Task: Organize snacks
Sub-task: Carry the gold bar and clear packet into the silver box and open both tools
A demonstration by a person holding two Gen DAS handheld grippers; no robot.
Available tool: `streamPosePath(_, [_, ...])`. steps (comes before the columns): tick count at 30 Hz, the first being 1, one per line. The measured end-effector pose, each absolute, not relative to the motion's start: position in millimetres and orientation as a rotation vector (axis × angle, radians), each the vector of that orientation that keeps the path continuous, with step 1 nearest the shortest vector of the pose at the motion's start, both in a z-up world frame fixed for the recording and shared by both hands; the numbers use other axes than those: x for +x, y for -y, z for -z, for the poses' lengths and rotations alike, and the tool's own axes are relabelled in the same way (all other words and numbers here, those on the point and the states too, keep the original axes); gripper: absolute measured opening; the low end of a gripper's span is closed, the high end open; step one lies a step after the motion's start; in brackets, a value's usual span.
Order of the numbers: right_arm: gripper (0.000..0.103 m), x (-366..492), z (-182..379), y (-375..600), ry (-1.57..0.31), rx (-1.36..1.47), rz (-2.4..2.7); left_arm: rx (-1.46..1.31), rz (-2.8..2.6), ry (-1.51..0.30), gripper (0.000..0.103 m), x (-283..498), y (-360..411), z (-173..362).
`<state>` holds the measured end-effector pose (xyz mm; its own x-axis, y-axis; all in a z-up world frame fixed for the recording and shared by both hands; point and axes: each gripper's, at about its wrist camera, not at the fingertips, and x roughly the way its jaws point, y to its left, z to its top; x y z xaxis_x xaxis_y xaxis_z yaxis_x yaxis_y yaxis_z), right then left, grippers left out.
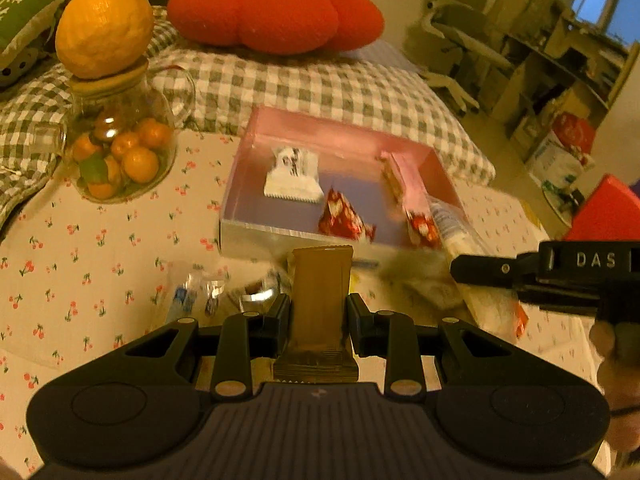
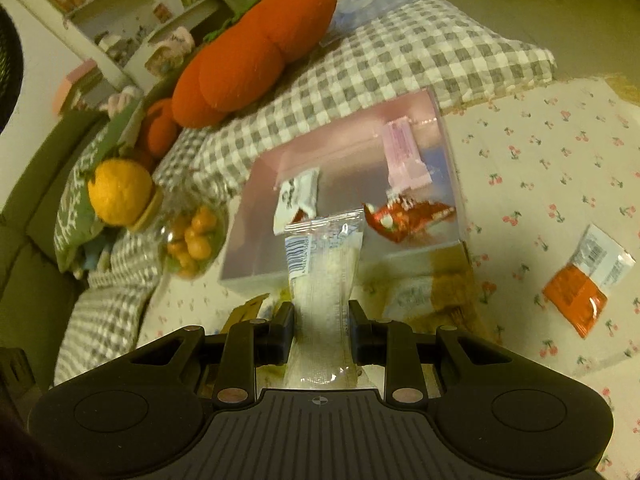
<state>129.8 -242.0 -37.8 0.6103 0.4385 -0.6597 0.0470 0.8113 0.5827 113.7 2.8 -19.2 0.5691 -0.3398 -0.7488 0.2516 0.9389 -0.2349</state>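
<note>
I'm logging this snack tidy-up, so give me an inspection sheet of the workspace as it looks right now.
Surface: cherry-print cloth, beside a gray checked blanket.
Job's things: pink box holds a white packet, red wrapper and pink bar.
Clutter: orange-and-white packet lies loose; glass jar of small oranges.
Grippers: left gripper jaws shut on a brown bar; right gripper jaws shut on a clear packet.
Cables: nothing seen.
Surroundings: red plush cushion, shelves.
</note>
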Motion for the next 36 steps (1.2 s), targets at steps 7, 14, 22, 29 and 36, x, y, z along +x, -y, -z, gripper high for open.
streamPosePath(7, [0.026,158.8,40.8,244.6,-0.863,0.621,-0.243,-0.097,0.313,-0.852,0.028,144.0,4.2,20.1])
streamPosePath(14, [0.026,191.1,53.1,250.8,-0.84,0.631,-0.226,-0.099,0.29,-0.844,0.028,176.0,9.9,28.7])
streamPosePath(22, [0.027,219.0,69.7,251.4,-0.858,0.621,-0.195,-0.07,0.277,-0.894,0.028,201.0,19.1,45.7])
streamPosePath(29, [0.028,230.6,78.5,250.9,-0.866,0.621,-0.187,-0.042,0.271,-0.923,0.028,214.0,27.5,57.5])
streamPosePath(36, [0.031,231.6,76.5,249.9,-0.855,0.612,-0.197,-0.051,0.26,-0.922,0.029,216.9,28.3,64.6])
